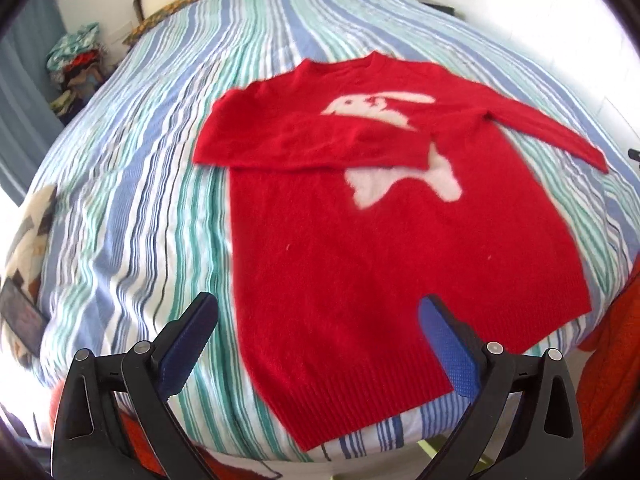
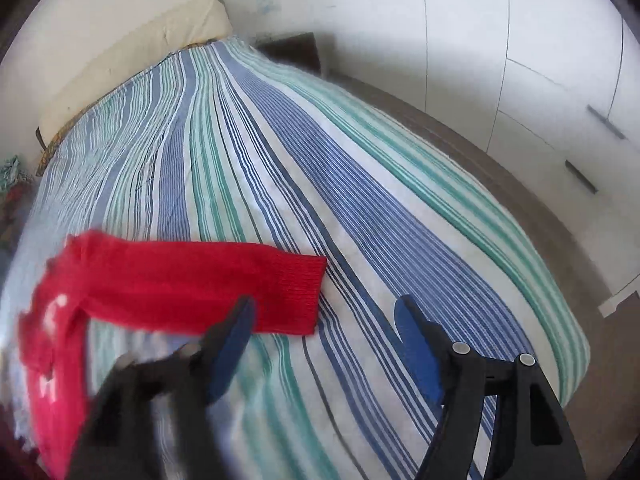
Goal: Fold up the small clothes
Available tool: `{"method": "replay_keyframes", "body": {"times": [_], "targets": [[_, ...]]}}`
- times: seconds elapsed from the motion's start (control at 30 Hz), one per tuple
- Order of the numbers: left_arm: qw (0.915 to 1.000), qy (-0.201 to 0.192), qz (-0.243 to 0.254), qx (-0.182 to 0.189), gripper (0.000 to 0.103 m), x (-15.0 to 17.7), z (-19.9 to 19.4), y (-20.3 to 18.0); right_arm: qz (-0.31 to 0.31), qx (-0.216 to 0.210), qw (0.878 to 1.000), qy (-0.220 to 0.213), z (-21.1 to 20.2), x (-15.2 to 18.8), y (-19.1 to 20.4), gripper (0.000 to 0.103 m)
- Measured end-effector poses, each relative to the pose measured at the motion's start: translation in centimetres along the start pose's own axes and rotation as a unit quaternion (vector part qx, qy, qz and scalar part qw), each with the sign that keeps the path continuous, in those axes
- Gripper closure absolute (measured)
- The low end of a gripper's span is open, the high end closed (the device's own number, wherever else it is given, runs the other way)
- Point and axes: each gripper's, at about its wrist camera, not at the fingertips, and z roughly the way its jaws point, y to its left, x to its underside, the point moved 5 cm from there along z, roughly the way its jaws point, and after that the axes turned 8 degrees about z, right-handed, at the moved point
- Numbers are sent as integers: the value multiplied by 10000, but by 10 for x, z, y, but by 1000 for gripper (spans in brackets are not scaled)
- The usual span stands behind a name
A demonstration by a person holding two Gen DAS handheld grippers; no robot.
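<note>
A red sweater [image 1: 384,248] with a white animal figure lies flat on the striped bed. Its left sleeve [image 1: 304,140] is folded across the chest; its right sleeve [image 1: 548,124] stretches out to the right. My left gripper [image 1: 318,304] is open and empty above the sweater's hem. In the right wrist view the outstretched sleeve [image 2: 192,284] ends in a ribbed cuff [image 2: 300,292]. My right gripper [image 2: 324,308] is open and empty, its left finger over the sleeve near the cuff.
The striped bedspread [image 1: 140,208] covers the whole bed [image 2: 360,184]. A pile of clothes [image 1: 76,68] stands at the far left. An orange fabric [image 1: 612,352] lies at the right edge. White wardrobe doors [image 2: 540,60] stand beyond the bed.
</note>
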Motion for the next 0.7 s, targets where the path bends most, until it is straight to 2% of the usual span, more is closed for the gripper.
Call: {"method": "replay_keyframes", "body": {"times": [0.1, 0.17, 0.2, 0.3, 0.37, 0.43, 0.47, 0.5, 0.57, 0.6, 0.63, 0.7], "targets": [[9947, -289, 946, 290, 2, -51, -2, -24, -682, 57, 9975, -187, -40, 18, 11, 29], [9854, -171, 1547, 690, 2, -79, 16, -44, -991, 64, 9947, -280, -62, 39, 17, 26], [9818, -91, 1733, 766, 2, -91, 31, -51, -1048, 12, 9940, -309, -69, 48, 21, 26], [9803, 297, 1849, 633, 3, -114, 83, -64, -975, -211, 9943, -370, -79, 77, 23, 24], [9818, 598, 1712, 561, 10, -119, 115, -66, -1043, 6, 9938, -388, -78, 85, 24, 24], [9816, 950, 1569, 521, 29, -117, 141, -67, -994, 63, 9936, -531, -80, 81, 24, 24], [9814, 1077, 1480, 579, 30, -114, 150, -68, -951, 92, 9940, -529, -80, 81, 22, 24], [9823, 1097, 1371, 652, 36, -112, 154, -68, -920, 97, 9946, -473, -74, 78, 21, 24], [9856, 946, 1197, 735, 67, -111, 150, -66, -876, 60, 9954, -392, -68, 75, 20, 24], [9867, 922, 1153, 676, 96, -111, 146, -64, -861, 56, 9955, -380, -67, 75, 19, 24], [9887, 873, 1022, 670, 96, -113, 138, -57, -856, 40, 9957, -360, -66, 75, 19, 24], [9922, 611, 355, 1030, 96, -119, 114, -27, -863, 18, 9958, -310, -63, 75, 20, 24]]}}
